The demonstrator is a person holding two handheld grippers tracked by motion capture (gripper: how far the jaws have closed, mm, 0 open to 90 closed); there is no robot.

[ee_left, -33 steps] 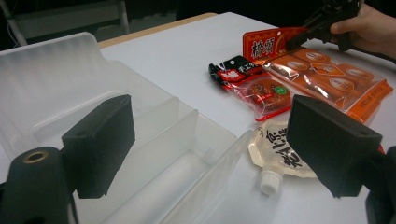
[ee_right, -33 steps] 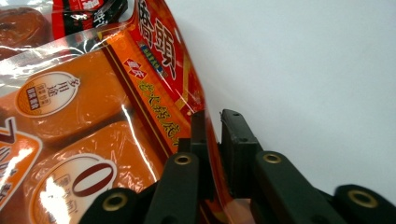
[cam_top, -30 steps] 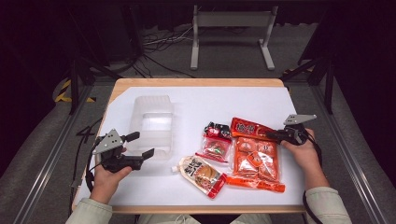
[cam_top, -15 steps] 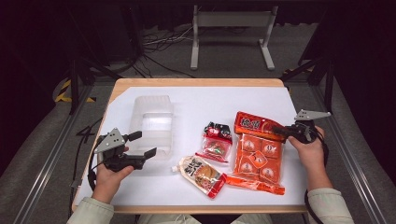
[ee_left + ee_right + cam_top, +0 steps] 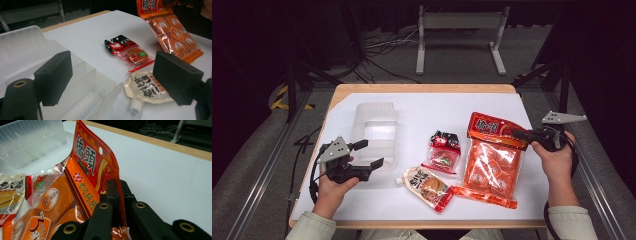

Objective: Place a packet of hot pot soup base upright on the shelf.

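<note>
A large orange snack bag (image 5: 492, 165) with a red header lies at the right of the white table. My right gripper (image 5: 518, 134) is shut on the bag's header edge and holds that end raised; the lower end still rests on the table. In the right gripper view the jaws (image 5: 117, 192) pinch the red header of the bag (image 5: 87, 162). My left gripper (image 5: 372, 153) stands open beside a clear plastic container (image 5: 374, 130), with nothing between its jaws (image 5: 113, 65). The left gripper view shows the container (image 5: 22, 50) and the orange bag (image 5: 172, 30) farther off.
A small red and black packet (image 5: 443, 152) lies mid-table, and a spouted pouch (image 5: 427, 186) lies nearer the front edge. Both show in the left gripper view, packet (image 5: 128, 51) and pouch (image 5: 145, 86). White table surface (image 5: 437, 110) stretches behind them.
My right hand has risen and drawn to the right, lifting the orange bag's red header end off the table. The left hand has stayed where it was.
</note>
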